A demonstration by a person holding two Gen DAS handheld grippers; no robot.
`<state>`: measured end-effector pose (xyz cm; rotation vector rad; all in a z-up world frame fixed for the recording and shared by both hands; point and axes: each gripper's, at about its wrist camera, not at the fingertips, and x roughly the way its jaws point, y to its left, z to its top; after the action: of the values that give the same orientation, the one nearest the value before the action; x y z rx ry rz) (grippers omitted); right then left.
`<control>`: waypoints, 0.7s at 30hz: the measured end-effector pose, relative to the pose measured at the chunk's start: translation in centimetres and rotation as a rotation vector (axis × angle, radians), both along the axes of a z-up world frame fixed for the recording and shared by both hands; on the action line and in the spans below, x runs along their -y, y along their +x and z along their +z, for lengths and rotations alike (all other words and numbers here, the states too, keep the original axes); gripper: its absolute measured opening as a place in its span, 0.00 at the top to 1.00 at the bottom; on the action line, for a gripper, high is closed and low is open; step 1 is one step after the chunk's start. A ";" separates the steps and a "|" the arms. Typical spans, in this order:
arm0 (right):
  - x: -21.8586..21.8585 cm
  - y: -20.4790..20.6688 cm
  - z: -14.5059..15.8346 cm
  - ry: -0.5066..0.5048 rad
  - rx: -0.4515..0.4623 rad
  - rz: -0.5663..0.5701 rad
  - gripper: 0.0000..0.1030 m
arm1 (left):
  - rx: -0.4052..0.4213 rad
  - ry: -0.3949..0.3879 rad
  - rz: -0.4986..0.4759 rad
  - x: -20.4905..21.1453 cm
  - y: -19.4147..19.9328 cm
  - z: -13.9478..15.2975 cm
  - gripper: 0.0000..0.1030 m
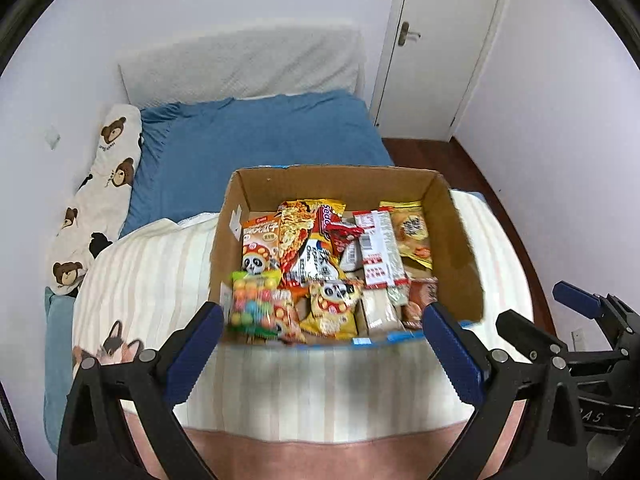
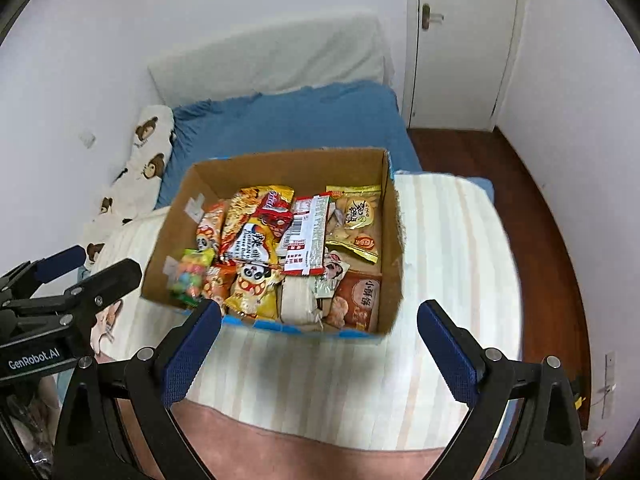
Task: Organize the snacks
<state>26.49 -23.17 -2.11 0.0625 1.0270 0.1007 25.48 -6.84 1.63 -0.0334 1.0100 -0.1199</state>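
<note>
Both tongs wide, empty: left tongs (image 1: 322, 318), right tongs (image 2: 319, 314), hovering at near edge of cardboard box (image 2: 188, 216) on bed (image 2: 280, 120). Snack packets (image 2: 300, 232) piled loose inside. Advice: descend vertically, pinch single top packet by edge, avoid box wall.

Soft, even indoor light across both views, no glare, faint shadow under the cardboard box (image 1: 456, 240) on the striped blanket (image 1: 160, 264), snack packets slightly smeared by motion blur, strong fisheye bending of walls and door (image 2: 464, 40), black vignette in the corners
</note>
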 end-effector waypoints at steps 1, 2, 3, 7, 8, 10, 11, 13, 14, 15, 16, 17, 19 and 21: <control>-0.1 -1.1 0.5 0.000 0.015 0.000 0.03 | 0.008 -0.006 0.001 -0.1 -0.9 0.3 0.01; -0.1 -2.1 1.1 0.003 0.028 -0.001 0.03 | 0.019 -0.007 0.003 -0.2 -2.0 0.7 0.01; -0.1 -3.1 1.7 0.008 0.043 -0.001 0.03 | 0.031 -0.007 0.006 -0.3 -3.1 1.1 0.01; -0.1 -7.2 4.1 0.009 0.102 -0.004 0.03 | 0.094 0.014 0.015 -0.5 -7.0 2.9 0.01; -0.3 -8.5 4.9 0.003 0.124 -0.001 0.02 | 0.108 0.024 0.016 -0.5 -7.8 3.2 0.01; -0.5 -10.4 6.2 0.000 0.155 0.002 0.02 | 0.136 0.040 0.020 -0.5 -9.4 4.0 0.01; -0.6 -11.2 6.7 0.001 0.167 0.005 0.02 | 0.147 0.043 0.021 -0.5 -10.4 4.5 0.01; -0.8 -13.3 8.0 -0.002 0.201 0.008 0.02 | 0.165 0.049 0.025 -0.7 -11.8 5.1 0.01; -0.9 -14.1 8.4 -0.003 0.212 0.009 0.02 | 0.175 0.056 0.027 -0.7 -12.5 5.5 0.01; -1.0 -14.7 8.9 -0.003 0.221 0.009 0.02 | 0.182 0.061 0.030 -0.8 -13.1 5.8 0.01; -1.0 -15.6 9.4 -0.001 0.233 0.009 0.02 | 0.191 0.066 0.033 -0.9 -13.6 6.0 0.01; -1.0 -16.5 9.9 -0.001 0.245 0.009 0.02 | 0.200 0.073 0.038 -1.0 -14.3 6.4 0.01; -1.1 -17.7 10.8 -0.010 0.267 0.008 0.02 | 0.209 0.077 0.048 -1.2 -15.3 6.8 0.01; -1.1 -18.9 11.5 -0.014 0.284 0.008 0.01 | 0.214 0.068 0.055 -1.4 -16.3 7.2 0.01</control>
<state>7.56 -22.09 9.40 0.0303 0.7443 0.1069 9.23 -5.40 8.86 0.0129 0.7985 -0.0375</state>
